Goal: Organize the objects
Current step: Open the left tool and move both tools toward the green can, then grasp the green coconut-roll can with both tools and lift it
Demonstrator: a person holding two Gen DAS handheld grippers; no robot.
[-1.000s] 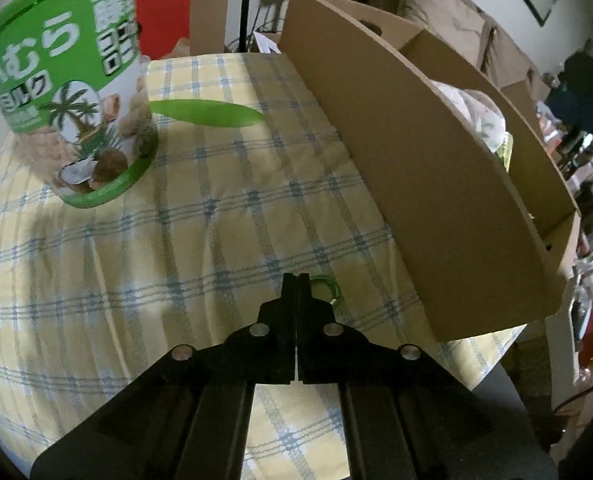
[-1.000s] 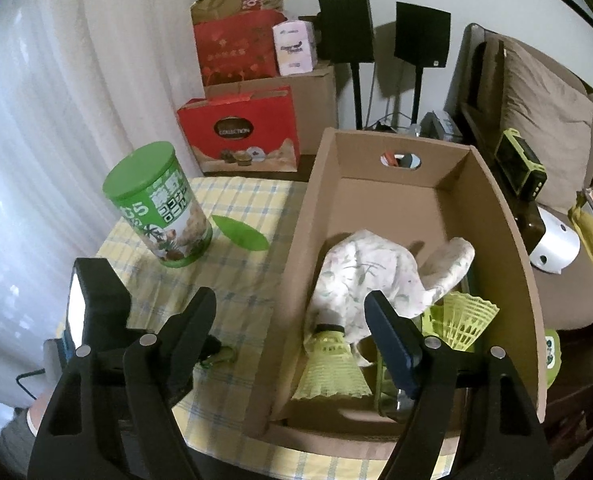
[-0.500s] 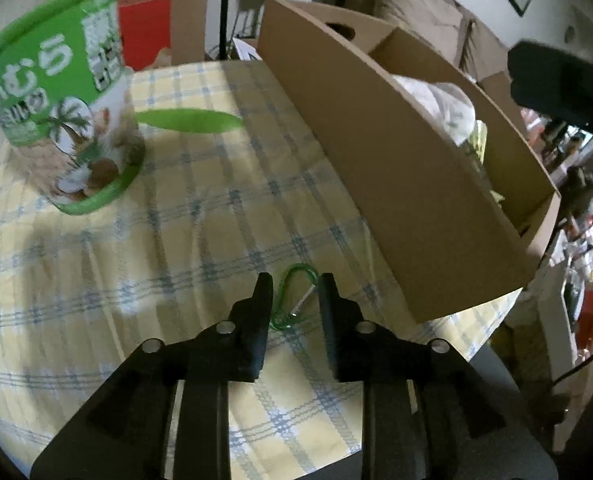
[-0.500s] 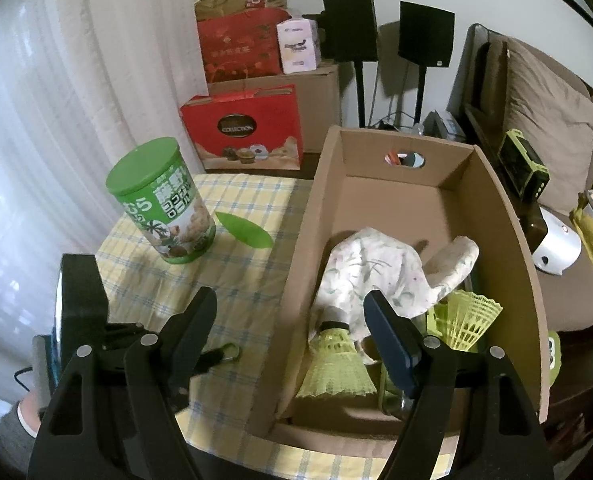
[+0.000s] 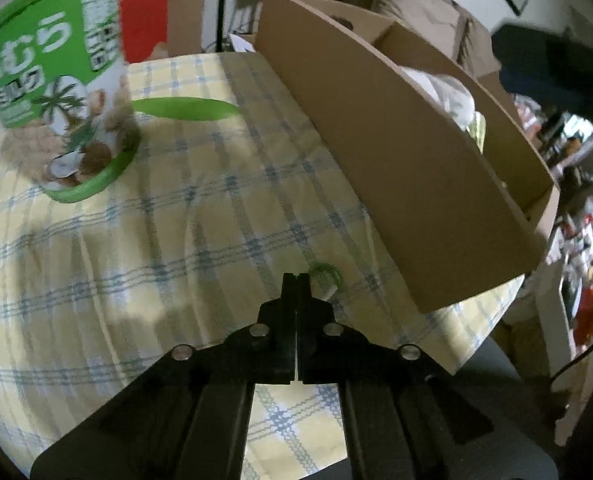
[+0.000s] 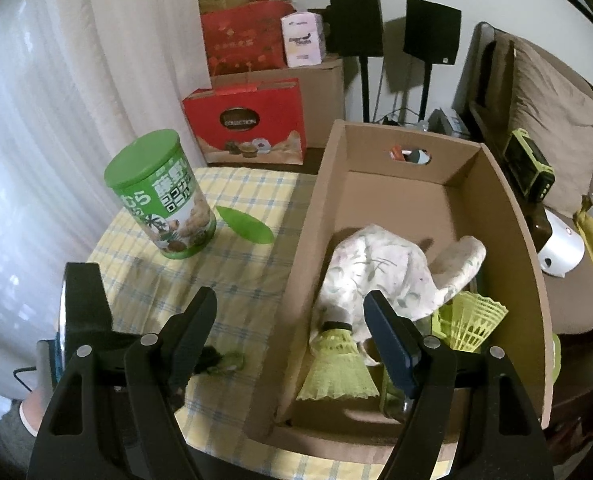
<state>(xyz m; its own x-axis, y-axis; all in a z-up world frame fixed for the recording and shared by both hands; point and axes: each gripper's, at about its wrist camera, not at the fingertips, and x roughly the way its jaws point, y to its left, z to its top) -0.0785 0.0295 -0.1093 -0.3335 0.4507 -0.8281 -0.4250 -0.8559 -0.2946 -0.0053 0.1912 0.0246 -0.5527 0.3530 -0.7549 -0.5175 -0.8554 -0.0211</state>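
On checked tablecloth, carabiner points toward cardboard box.

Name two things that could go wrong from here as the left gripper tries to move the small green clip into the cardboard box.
1. The left gripper looks shut, with the green clip showing just beyond its tips, so the hold may be thin and the clip might slip out when lifted.
2. The cardboard box has a tall near wall beside the clip; a low carry could knock it or drag the checked tablecloth.
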